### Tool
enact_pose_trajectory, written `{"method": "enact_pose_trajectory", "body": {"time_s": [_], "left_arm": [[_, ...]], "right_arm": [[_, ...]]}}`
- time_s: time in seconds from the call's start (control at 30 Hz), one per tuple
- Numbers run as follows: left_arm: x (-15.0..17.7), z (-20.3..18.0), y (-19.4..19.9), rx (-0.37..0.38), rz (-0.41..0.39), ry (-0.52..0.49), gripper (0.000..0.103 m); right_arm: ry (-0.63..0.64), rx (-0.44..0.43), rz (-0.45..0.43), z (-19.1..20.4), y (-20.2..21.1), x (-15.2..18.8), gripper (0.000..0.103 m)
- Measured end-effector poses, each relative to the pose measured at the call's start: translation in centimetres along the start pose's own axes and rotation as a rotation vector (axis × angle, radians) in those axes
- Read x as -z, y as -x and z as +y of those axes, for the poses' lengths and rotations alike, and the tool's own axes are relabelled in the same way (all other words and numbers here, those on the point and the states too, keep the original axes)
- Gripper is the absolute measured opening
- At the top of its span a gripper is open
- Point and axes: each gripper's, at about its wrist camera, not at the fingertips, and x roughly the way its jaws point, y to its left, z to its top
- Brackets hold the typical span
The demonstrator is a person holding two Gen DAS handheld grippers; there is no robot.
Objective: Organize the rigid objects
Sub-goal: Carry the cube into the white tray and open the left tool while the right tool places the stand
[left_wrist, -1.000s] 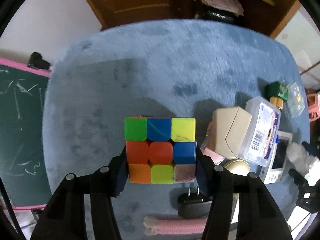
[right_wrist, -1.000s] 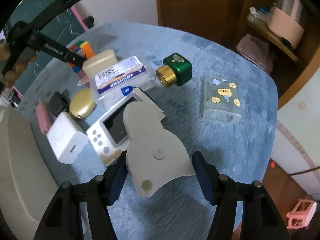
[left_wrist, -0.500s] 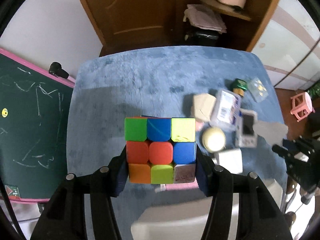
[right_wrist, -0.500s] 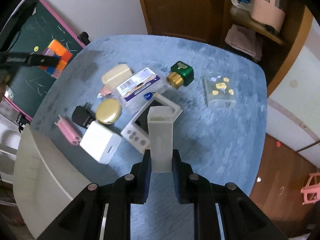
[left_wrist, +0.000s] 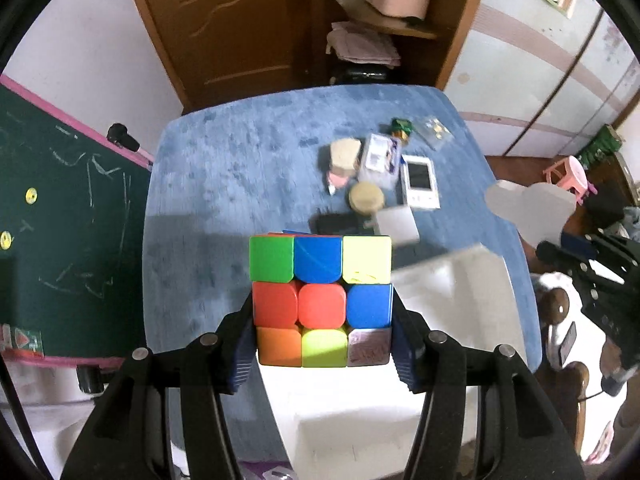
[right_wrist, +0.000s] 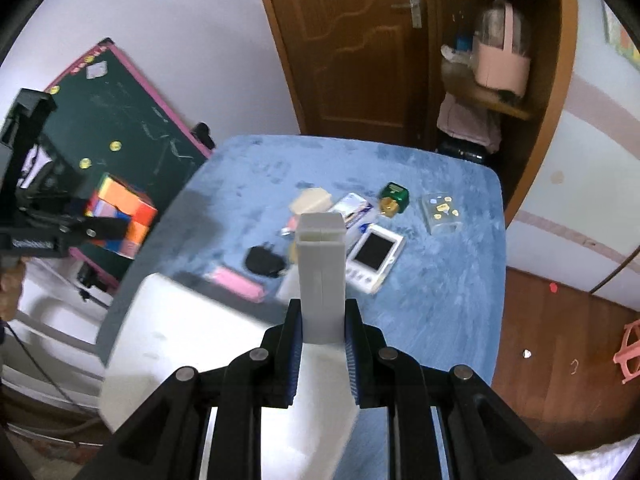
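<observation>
Two grippers hovering above a blue plush surface (right_wrist: pixel 440 280) in a room with a brown door (right_wrist: pixel 352 40), a green chalkboard (left_wrist: pixel 60 220) and a shelf (left_wrist: pixel 384 28). Lying scattered on it: a handheld device (right_wrist: pixel 374 254), a green bottle (right_wrist: pixel 394 198), a black plug (right_wrist: pixel 262 260). Left gripper (left_wrist: pixel 322 312) fingers clenching a puzzle cube (left_wrist: pixel 320 300), squarely facing the camera. Right gripper (right_wrist: pixel 322 344) fingers pinching a grey plastic piece (right_wrist: pixel 320 276), long axis pointing away along the fingers.
</observation>
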Motion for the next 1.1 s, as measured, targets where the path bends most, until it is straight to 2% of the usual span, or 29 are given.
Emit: {"method": "enact_pose_trajectory", "body": {"time_s": [0.2, 0.4, 0.57, 0.77, 1.0, 1.1], "left_arm": [[4.5, -0.4, -0.5, 0.043, 0.015, 0.016, 0.06], [8.3, -1.5, -3.4, 0.048, 0.074, -0.001, 0.06], [11.1, -2.1, -7.1, 0.084, 0.17, 0.013, 0.06], [12.5, -2.6, -9.8, 0.076, 0.218, -0.003, 0.06], [13.1, -3.5, -11.7, 0.039, 0.25, -0.051, 0.06], [13.3, -3.8, -12.3, 0.0, 0.263, -0.067, 0.06]], "right_arm": [[0.008, 0.023, 0.043, 5.7, 2.2, 4.6, 0.019], [-0.014, 0.049, 0.105, 8.7, 0.9, 8.0, 0.019], [-0.063, 0.093, 0.167, 9.2, -1.5, 10.1, 0.019], [-0.132, 0.13, 0.249, 8.5, -4.5, 12.4, 0.019], [-0.164, 0.151, 0.307, 8.3, -6.2, 13.8, 0.019], [-0.178, 0.15, 0.337, 8.3, -6.9, 14.3, 0.02]]}}
